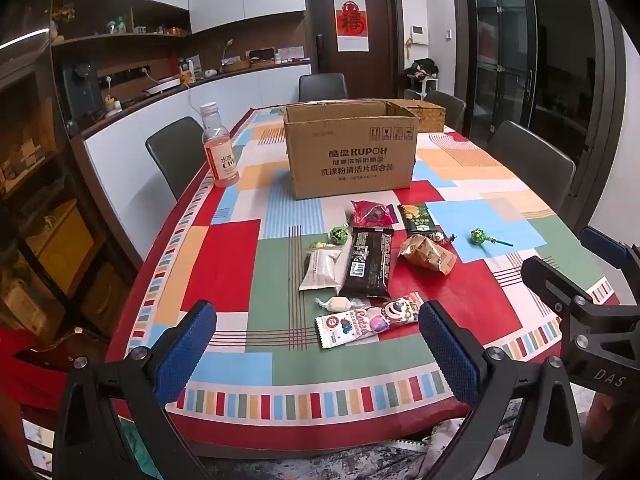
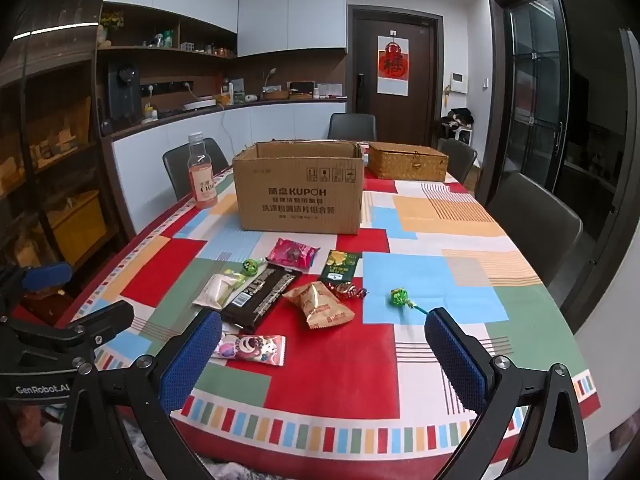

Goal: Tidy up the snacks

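From the left wrist view, the left gripper (image 1: 318, 350) hung above the near edge of the tabletop (image 1: 224, 264), its blue fingers (image 1: 186, 346) spread wide and released, with nothing between them. The snacks lay in a loose cluster on the patterned cloth just beyond. Nearest was a pink and white candy packet (image 1: 370, 320), with a small white wrapped sweet (image 1: 338, 303) just beside it. Behind these lay a long dark chocolate bar (image 1: 368, 262), a white pouch (image 1: 320, 269) touching its left side, and a crumpled gold bag (image 1: 428, 254) to its right. Farther back were a red packet (image 1: 373, 213) and a dark green packet (image 1: 417, 218). A green lollipop (image 1: 480, 237) lay apart on a blue patch. An open cardboard box (image 1: 350, 152) stood behind the snacks, and a bottle (image 1: 218, 148) of pink drink stood upright near the left edge. Part of the right gripper showed at the right side.

From the right wrist view, the right gripper (image 2: 322, 352) also hovered over the near edge, its fingers (image 2: 454, 350) apart and empty. The same cluster lay ahead: candy packet (image 2: 252, 348), chocolate bar (image 2: 260, 294), gold bag (image 2: 320, 304), and the lollipop (image 2: 398, 297) near the right finger. The box (image 2: 300, 192) stood open behind them, with a woven basket (image 2: 406, 162) beside it.
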The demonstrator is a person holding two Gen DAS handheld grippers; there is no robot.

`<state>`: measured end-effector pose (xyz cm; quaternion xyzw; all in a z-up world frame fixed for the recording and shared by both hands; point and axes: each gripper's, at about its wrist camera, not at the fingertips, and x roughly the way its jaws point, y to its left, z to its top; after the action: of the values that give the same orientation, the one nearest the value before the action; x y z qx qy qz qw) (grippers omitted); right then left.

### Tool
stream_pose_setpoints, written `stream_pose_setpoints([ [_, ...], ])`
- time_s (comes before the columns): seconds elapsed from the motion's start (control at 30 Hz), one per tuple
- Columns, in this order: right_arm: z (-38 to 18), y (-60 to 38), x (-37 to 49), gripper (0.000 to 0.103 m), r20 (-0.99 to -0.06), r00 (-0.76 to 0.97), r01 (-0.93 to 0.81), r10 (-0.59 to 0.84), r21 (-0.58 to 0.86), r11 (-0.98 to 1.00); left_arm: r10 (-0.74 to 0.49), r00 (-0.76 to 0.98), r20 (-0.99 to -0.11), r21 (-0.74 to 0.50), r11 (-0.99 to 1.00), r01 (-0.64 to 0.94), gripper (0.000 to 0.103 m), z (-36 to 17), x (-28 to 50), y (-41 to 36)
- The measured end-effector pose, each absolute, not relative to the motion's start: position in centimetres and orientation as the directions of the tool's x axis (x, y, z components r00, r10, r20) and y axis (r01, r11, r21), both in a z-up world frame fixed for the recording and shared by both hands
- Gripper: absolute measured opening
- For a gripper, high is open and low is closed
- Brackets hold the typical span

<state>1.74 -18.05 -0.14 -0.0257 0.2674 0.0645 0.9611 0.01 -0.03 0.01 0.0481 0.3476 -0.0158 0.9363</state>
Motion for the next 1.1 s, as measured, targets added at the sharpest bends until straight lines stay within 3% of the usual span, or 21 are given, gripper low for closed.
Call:
stream_pose_setpoints([
  [1.1, 0.3, -18.0, 1.3, 0.103, -0.504, 0.856, -0.142, 0.112, -0.021, 0.990, 0.008, 0.767, -0.642, 0.075, 0.996, 0.053, 0.103, 0.8, -0.4, 0.3],
])
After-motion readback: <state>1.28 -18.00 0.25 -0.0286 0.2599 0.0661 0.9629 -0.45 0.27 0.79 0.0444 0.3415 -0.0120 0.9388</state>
